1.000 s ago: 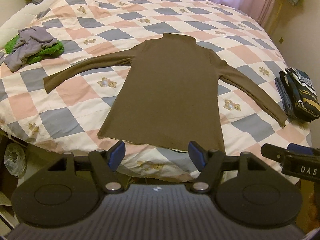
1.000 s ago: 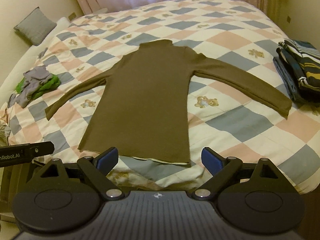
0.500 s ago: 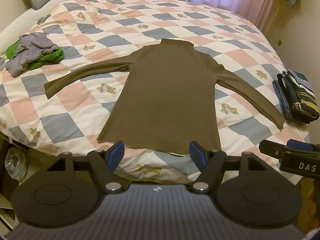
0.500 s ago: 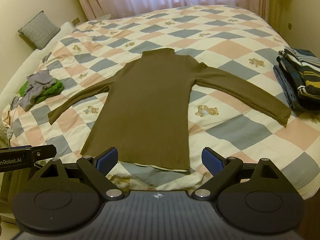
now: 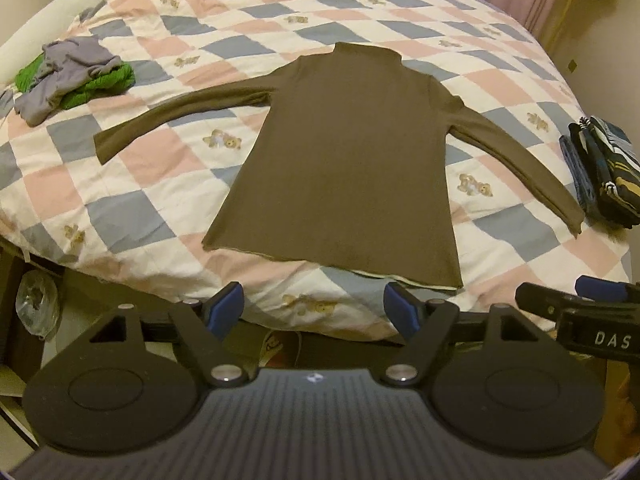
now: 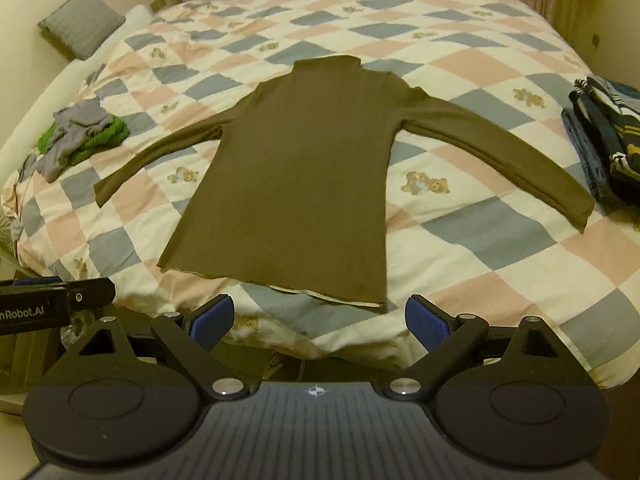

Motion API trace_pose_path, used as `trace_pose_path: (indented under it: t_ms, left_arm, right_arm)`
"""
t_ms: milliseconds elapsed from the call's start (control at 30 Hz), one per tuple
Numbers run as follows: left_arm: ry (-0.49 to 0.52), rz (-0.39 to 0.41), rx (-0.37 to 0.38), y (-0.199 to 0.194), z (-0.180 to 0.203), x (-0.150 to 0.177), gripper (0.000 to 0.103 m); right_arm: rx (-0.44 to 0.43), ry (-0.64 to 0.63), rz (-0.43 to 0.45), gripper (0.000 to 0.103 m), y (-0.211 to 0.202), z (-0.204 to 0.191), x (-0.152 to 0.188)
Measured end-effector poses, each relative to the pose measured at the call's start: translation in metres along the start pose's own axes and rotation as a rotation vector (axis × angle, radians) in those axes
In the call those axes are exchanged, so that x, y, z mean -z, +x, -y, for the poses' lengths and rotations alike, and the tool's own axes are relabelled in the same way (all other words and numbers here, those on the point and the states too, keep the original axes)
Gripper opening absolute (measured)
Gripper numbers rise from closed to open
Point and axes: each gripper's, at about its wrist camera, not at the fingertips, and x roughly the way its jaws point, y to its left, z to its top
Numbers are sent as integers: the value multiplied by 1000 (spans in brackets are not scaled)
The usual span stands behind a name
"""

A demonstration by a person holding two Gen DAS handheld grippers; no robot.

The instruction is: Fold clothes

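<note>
So far no fold is made: the brown turtleneck top (image 5: 344,160) is spread flat at the bed's (image 5: 132,216) near edge, sleeves out, while the left gripper (image 5: 314,306), jaws opening, and the right gripper (image 6: 320,316), spread wide, are held empty.

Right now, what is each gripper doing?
Left gripper: jaws opening, nothing between them.
Right gripper: open, empty, short of the brown top.

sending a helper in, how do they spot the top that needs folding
Look at the bed with the checked teddy-bear quilt. In its middle lies a brown long-sleeved top, flat, sleeves spread; the grey-and-green heap is crumpled and the dark striped stack is folded.
</note>
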Motion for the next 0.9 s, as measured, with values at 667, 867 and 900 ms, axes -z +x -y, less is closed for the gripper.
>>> trace_pose_path:
  t_ms: [667, 867, 900]
  left_arm:
    - [-377, 33, 52, 77, -182, -71, 72]
    - [-606, 54, 33, 141, -303, -113, 68]
    - [-654, 48, 19, 158, -328, -121, 68]
  right_arm:
    - [66, 42, -24, 95, 62, -32, -73]
    - [99, 41, -101, 95, 126, -76, -123]
    - [105, 33, -126, 95, 140, -86, -129]
